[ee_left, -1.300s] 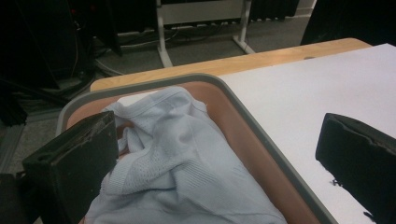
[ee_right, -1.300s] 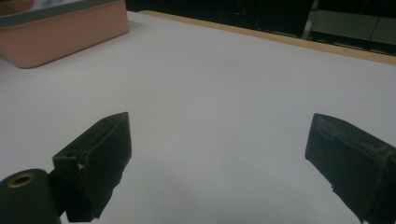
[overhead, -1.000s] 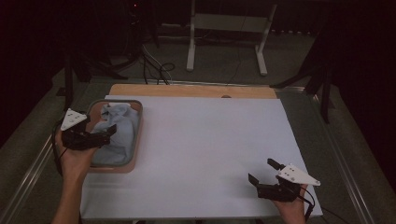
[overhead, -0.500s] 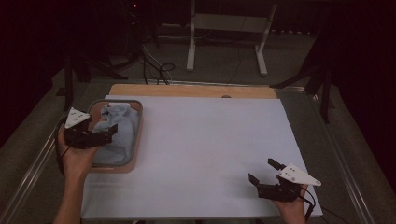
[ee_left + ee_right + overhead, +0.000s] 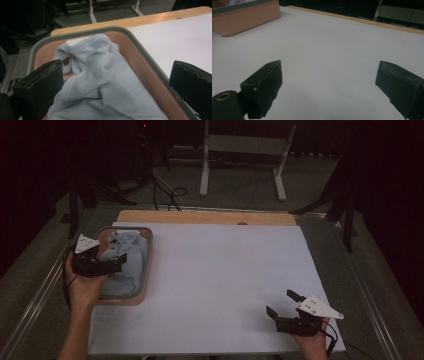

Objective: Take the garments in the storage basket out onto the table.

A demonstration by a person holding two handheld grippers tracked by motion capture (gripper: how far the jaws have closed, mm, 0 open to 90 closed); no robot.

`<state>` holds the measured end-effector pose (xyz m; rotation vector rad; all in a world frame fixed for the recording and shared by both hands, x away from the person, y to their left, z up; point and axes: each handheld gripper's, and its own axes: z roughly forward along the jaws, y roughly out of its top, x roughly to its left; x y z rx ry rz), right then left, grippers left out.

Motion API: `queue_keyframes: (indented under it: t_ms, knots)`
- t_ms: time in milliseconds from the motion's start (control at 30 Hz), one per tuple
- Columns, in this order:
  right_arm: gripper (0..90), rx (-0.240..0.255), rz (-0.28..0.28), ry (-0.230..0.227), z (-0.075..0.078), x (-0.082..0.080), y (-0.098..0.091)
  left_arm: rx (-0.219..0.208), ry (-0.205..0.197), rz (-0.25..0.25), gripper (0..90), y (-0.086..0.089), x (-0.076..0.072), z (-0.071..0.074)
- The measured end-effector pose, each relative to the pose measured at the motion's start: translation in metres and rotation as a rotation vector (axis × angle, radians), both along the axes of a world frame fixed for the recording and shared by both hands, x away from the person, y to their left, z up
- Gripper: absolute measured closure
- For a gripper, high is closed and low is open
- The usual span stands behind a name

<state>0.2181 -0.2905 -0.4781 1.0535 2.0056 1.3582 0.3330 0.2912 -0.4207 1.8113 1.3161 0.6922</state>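
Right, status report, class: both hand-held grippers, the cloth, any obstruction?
Left hand-held gripper open above light blue cloth in tray. Right hand-held gripper open, low over white table cover. Nothing blocking.

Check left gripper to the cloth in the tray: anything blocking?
Nothing visible does. The left gripper hangs open over the tray, jaws either side of the crumpled light blue cloth, with no other object between them. The right gripper sits open far off on the white table cover.
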Motion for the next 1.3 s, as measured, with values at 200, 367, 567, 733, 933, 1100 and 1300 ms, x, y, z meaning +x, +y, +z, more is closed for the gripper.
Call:
queue_keyframes:
  t_ms: [200,367,567,733,933,1100,1300]
  knots:
    - [7.2,0.000,0.000,0.000,0.000,0.000,0.000,0.022,0.034,-0.009,0.3,-0.003,0.005,-0.004]
    - [7.2,0.001,-0.001,-0.001,0.000,0.000,0.000,0.039,0.059,-0.015,0.3,-0.004,0.009,-0.007]
    - [7.2,-0.003,-0.001,-0.001,0.000,0.000,0.000,0.051,0.079,-0.013,0.3,-0.003,0.012,-0.008]
    - [7.2,-0.005,0.000,0.001,0.000,0.000,0.001,0.060,0.100,-0.009,0.3,-0.002,0.016,-0.009]
    - [7.2,-0.003,-0.001,0.002,0.000,0.001,0.001,0.077,0.123,-0.014,0.3,-0.004,0.022,-0.009]
    - [7.2,-0.006,0.000,0.003,-0.001,0.001,0.001,0.088,0.147,-0.017,0.3,-0.006,0.027,-0.011]
    - [7.2,-0.003,-0.002,0.002,0.000,0.001,0.000,0.105,0.188,-0.020,0.3,-0.006,0.033,-0.016]
